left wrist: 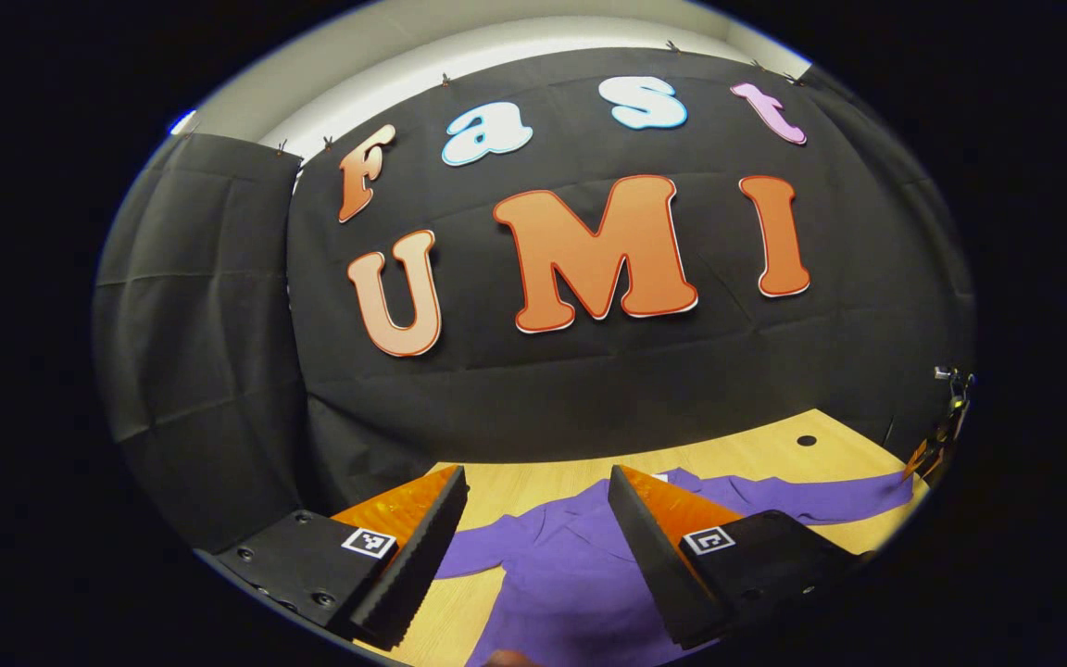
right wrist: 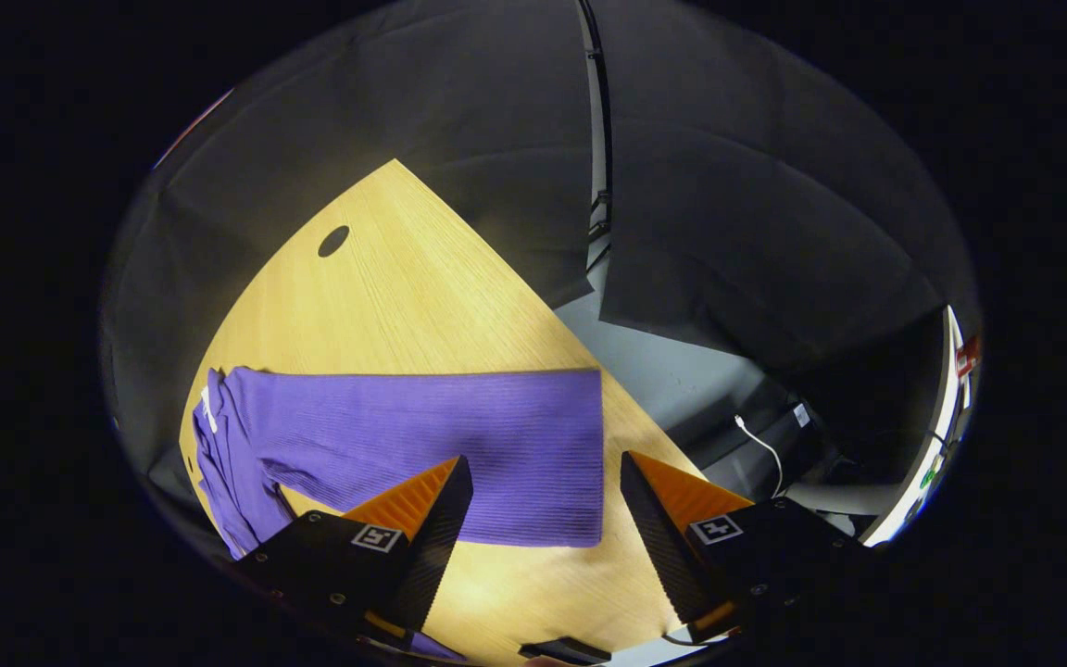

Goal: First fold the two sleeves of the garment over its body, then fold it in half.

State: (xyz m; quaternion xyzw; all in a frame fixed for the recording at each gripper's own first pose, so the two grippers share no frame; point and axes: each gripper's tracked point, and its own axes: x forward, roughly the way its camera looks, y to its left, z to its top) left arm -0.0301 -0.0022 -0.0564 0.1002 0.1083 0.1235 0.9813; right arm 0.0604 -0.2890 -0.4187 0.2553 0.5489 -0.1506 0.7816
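Hovering left gripper (left wrist: 538, 537), right gripper (right wrist: 543, 528), wide open, above purple garment (right wrist: 422, 435)

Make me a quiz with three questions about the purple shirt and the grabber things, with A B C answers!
1. Where does the garment lie?
A. On the wooden table
B. On the floor
C. Hanging on the wall

2. What colour is the sleeve that is stretched out flat?
A. Green
B. Purple
C. White

3. How do the right gripper and its fingers stand?
A. Shut on the sleeve
B. Shut on nothing
C. Open, with a gap between them

Answers:
1 A: the purple cloth is spread on the wooden table.
2 B: the ribbed sleeve is purple, seen in the right gripper view.
3 C: the two fingers stand wide apart, with table and the sleeve's end showing between them. The left gripper is open too, above the garment.
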